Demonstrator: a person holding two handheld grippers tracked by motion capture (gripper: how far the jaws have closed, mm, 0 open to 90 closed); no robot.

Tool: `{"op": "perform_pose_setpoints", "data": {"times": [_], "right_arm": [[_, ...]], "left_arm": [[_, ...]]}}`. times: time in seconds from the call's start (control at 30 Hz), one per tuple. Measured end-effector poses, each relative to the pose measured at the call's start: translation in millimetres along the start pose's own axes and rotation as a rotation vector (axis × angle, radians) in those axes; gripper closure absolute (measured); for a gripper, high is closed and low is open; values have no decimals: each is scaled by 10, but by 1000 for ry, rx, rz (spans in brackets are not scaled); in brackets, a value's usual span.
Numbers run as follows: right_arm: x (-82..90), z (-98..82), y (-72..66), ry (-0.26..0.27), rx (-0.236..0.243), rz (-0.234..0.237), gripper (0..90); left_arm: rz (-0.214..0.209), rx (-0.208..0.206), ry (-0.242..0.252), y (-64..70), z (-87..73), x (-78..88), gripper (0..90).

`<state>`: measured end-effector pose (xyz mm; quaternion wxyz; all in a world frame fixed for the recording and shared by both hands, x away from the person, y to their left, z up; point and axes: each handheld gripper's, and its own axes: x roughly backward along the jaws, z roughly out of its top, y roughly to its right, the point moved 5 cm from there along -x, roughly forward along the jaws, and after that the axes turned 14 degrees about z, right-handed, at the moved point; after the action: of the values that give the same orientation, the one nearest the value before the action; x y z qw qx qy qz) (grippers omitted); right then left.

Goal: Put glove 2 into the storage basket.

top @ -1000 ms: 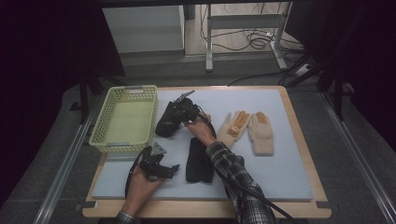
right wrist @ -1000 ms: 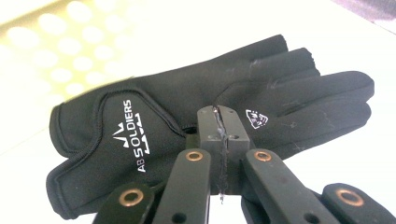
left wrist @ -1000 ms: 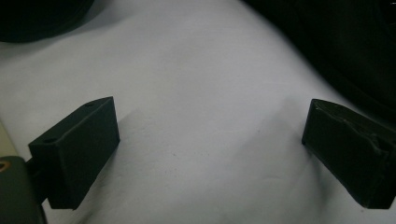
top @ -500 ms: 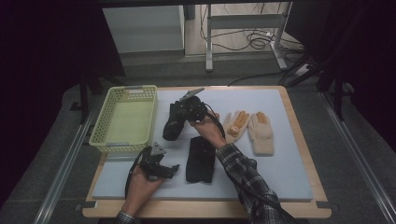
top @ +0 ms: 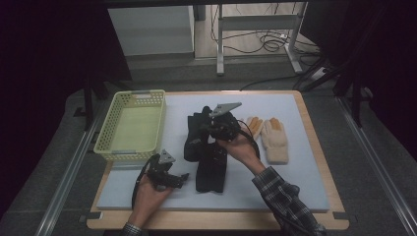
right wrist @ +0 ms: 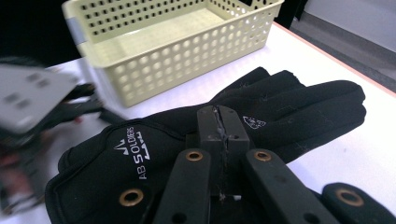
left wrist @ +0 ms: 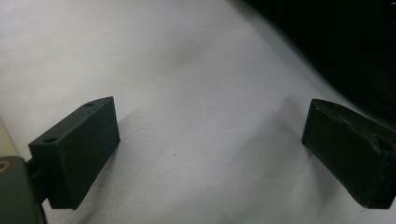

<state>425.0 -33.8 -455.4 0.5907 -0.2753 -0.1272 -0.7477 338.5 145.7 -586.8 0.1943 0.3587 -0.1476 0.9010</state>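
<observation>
Right gripper (right wrist: 223, 128) is pinching the black glove (right wrist: 280, 107) with jaws closed, left gripper (top: 164, 173) is sitting open on the mat (left wrist: 187, 70).

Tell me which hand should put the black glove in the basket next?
The right. Its gripper is shut on the black glove, lifted beside the basket. The left gripper rests open on the mat, holding nothing.

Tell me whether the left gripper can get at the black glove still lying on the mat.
Probably yes: the left gripper rests open on the mat right beside the lying black glove, nothing between them.
</observation>
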Motion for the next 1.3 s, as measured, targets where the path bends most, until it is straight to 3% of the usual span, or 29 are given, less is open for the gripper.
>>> {"op": "perform_pose_setpoints", "data": {"times": [0.27, 0.37, 0.53, 0.6, 0.73, 0.83, 0.9, 1.0, 1.13, 1.3], "right_arm": [[321, -294, -335, 1, 6, 19, 889], [353, -413, -413, 2, -3, 20, 889], [291, -614, -467, 14, -40, 30, 889], [242, -691, -459, 3, -45, 9, 889], [126, -869, -423, -43, -46, -29, 888], [21, -1029, -389, -110, -42, -52, 868], [-42, -1118, -379, -134, -56, -56, 812], [-56, -1158, -365, -129, -61, -69, 696], [91, -1068, -338, -76, -80, -61, 574], [278, -1088, -299, -41, -106, -73, 497]], "left_arm": [[-1, 3, 1, 2, 1, -1, 39], [-1, 6, 1, 6, 1, -1, 39], [1, 6, 3, 6, 1, -3, 39], [0, 2, 3, 3, 2, -2, 39], [0, 3, 2, 3, 2, -2, 39], [0, 2, 3, 3, 2, -2, 39], [0, 2, 3, 3, 2, -2, 39], [0, 2, 3, 3, 2, -3, 39], [0, 6, 2, 5, 1, -2, 39], [-2, 4, 2, 1, 2, -2, 38]]}}
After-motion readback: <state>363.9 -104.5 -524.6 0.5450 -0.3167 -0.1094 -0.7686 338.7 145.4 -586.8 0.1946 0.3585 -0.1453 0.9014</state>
